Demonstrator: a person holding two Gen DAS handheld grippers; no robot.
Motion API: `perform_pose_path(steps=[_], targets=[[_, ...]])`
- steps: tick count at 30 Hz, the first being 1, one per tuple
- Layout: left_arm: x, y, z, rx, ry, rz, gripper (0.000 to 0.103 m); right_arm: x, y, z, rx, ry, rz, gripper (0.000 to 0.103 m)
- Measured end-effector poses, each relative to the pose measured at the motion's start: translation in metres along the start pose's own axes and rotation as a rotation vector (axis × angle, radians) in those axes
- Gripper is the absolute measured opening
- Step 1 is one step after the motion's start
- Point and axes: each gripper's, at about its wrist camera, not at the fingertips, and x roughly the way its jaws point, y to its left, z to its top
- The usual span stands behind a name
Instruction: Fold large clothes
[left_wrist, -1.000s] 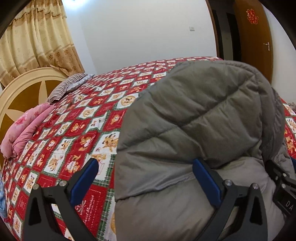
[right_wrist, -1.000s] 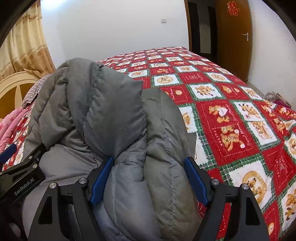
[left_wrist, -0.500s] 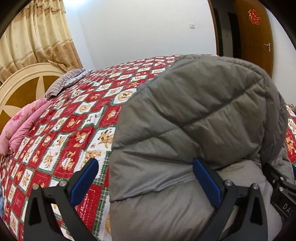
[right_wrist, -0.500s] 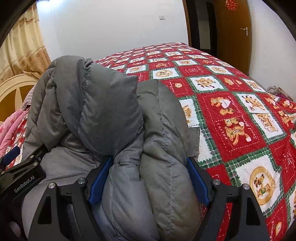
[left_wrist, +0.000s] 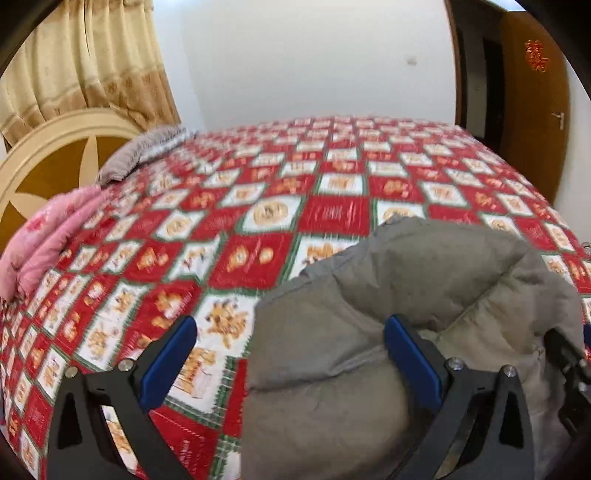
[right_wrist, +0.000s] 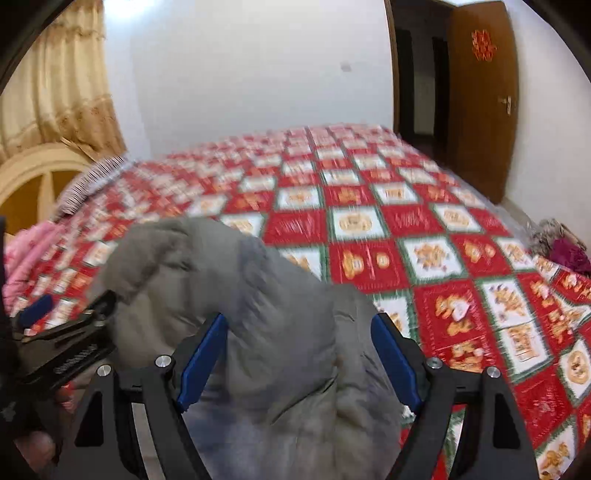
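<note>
**Grey jacket bundled, not yet laid flat**

While the grey padded jacket (left_wrist: 406, 295) is lying bunched on the near part of the red patterned bedspread (left_wrist: 258, 206), we are holding both grippers at it. Our left gripper (left_wrist: 288, 354) is standing wide, with the jacket only at its right finger. Our right gripper (right_wrist: 299, 354) is also wide, with a thick roll of jacket between its fingers; we cannot tell if they are pressing. We are judging the folding as partly done: smoothing and final folds are remaining.
</note>
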Motion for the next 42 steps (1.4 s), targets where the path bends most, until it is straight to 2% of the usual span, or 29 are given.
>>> perform_pose_path(steps=[1,3,10,17,30,42], targets=[[0.006,0.001,-0.001,-0.019,0.018,-0.017,0.103,0.012,-0.007,-0.004,0.039,0.032,0.028,0.081],[0.008,0.001,-0.004,-0.029,0.023,-0.026,0.103,0.019,-0.012,-0.008,0.068,0.042,0.043,0.081],[0.018,-0.01,-0.012,-0.023,0.042,-0.007,0.103,0.03,-0.014,-0.014,0.054,0.05,0.036,0.081],[0.019,-0.017,-0.016,-0.012,0.027,0.011,0.103,0.034,-0.015,-0.021,0.045,0.043,0.029,0.081],[0.02,-0.017,-0.018,-0.011,0.017,0.015,0.103,0.039,-0.017,-0.028,0.046,0.042,0.027,0.082],[0.027,-0.018,-0.02,-0.01,0.046,0.007,0.103,0.044,-0.016,-0.028,0.046,0.062,0.02,0.083]])
